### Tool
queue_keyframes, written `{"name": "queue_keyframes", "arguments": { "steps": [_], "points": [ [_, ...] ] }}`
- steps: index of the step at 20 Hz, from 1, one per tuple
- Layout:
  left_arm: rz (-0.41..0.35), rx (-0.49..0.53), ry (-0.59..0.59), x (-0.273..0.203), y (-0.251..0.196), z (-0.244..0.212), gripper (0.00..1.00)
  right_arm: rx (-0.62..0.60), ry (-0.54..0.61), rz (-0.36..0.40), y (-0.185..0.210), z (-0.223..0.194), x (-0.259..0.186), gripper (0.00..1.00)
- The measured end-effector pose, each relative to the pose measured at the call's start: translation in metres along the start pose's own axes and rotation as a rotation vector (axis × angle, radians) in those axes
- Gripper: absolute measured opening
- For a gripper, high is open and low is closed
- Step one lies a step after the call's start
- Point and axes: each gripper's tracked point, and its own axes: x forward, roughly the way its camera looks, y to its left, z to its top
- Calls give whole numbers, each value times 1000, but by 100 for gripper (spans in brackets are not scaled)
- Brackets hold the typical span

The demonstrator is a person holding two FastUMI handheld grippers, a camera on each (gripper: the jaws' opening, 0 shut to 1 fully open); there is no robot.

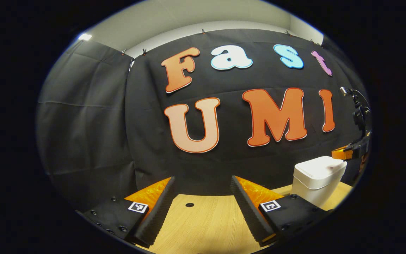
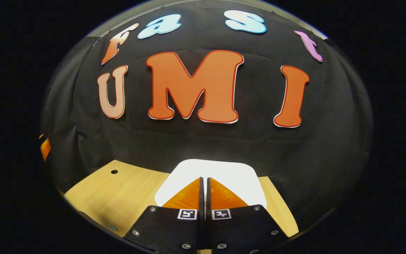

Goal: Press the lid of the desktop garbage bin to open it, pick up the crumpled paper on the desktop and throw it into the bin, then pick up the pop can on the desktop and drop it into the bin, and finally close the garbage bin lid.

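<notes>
In the right gripper view, the right gripper [image 2: 204, 183] has its two fingers pressed together with nothing between them, the tips pointing forward and down over the flat top of the white, rounded-rectangular plastic desktop bin [image 2: 238, 173]. The bin lies directly under and just ahead of those closed tips, roughly centred on them. From this angle I cannot tell whether the tips touch the lid or hang just above it.

In the left gripper view, the left gripper [image 1: 203, 183] holds its fingers wide apart and empty, low over the pale wooden desktop [image 1: 203, 225], which has a small dark round hole in it. From here the bin stands well off to the right of those fingers, so the right gripper, seen poised right at the lid's top edge, is much the nearer of the two.

The bin's lid [image 1: 321, 167] lies flat and shut, smooth and white, with a faint dark spot under the right gripper's tips. A closed lid with closed fingers on top fits either a press to spring it open or a press that has it shut again; the pictures do not settle which.

Farthest back hangs the black cloth wall [image 2: 203, 144].
</notes>
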Motion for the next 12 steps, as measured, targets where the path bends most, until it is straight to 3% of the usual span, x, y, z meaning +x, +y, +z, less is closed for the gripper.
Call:
{"name": "queue_keyframes", "arguments": {
  "steps": [7,8,12],
  "points": [
    [-11,-5,10,2,-6,-4,99,11,113,20,1,-44,8,1],
    [-13,-9,16,2,-7,-5,100,33,67,6,-1,-38,11,1],
    [-26,-23,30,2,-8,-10,100,17,67,-18,-1,-43,9,1]
  ]
}}
